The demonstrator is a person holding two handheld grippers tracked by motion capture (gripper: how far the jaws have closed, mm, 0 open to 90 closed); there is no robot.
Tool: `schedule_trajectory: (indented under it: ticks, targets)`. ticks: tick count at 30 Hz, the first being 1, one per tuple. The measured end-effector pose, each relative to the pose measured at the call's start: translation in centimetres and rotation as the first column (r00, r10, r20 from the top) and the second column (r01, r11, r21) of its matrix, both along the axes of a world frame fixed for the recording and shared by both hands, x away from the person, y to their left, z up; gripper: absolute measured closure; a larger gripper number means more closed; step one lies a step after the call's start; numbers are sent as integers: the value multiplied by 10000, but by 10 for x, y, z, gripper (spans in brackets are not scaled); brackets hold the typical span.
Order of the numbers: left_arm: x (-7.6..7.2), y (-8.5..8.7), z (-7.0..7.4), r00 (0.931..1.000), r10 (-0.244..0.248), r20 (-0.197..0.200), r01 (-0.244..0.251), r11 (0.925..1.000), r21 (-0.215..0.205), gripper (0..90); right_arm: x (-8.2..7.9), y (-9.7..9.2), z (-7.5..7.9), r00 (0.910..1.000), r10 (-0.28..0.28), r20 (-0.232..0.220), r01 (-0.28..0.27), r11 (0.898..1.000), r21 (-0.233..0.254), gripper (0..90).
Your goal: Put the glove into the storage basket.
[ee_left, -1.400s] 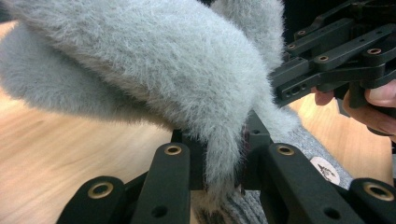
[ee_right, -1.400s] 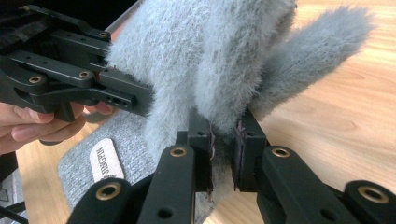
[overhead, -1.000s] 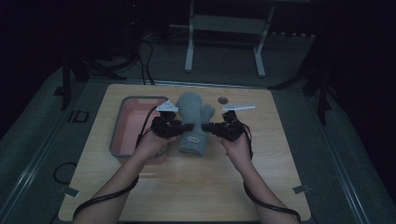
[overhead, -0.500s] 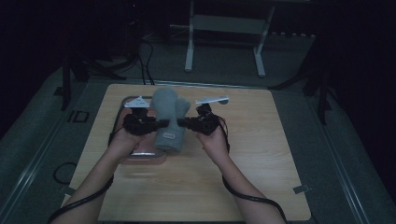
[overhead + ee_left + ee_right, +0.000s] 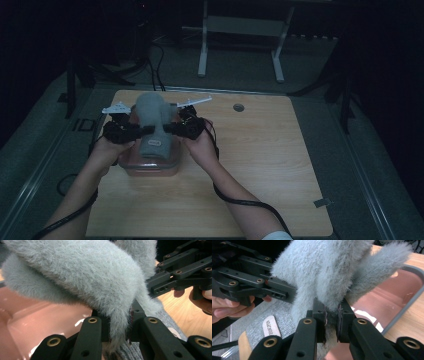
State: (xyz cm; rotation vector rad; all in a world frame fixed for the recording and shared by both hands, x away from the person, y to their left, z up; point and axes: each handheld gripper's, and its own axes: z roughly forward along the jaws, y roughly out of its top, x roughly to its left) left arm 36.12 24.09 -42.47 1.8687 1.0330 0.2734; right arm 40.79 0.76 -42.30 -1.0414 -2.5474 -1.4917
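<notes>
A wooden table [image 5: 260, 165] lies beneath both grippers, with a pink tub [image 5: 150, 167] standing on its left part, directly under them. Between the two grippers hangs a grey fluffy hat [image 5: 152, 117], held up over the tub, its knitted cuff with a small label [image 5: 270, 326] drooping toward the tub. The left gripper [image 5: 142, 131] has its jaws nearly closed, pinching the hat's left edge; the right gripper [image 5: 170, 129] is likewise clamped on the opposite edge, fur bulging between its jaws
</notes>
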Motion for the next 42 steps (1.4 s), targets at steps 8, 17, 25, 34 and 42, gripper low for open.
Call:
schedule_trajectory:
  ticks: [8,17,25,34,42]
  targets:
    - [12,-2,-31,9966,295,-770,-276,9993,249,778,11,8,-29,9991,-181,-388,151,9969,-772,805]
    - [28,-13,-46,9807,749,-1808,-472,9871,1528,777,19,21,-49,9967,-494,-640,370,9825,-1825,804]
    - [36,-19,-52,9702,1024,-2196,-498,9713,2326,776,22,35,-59,9964,-709,-467,552,9589,-2784,803]
    - [41,-21,-63,9606,989,-2599,-261,9625,2700,755,22,41,-69,9951,-844,-513,623,9395,-3369,793]
    - [43,-19,-66,9594,1584,-2333,-845,9508,2981,528,23,42,-68,9960,-832,-313,666,9320,-3563,722]
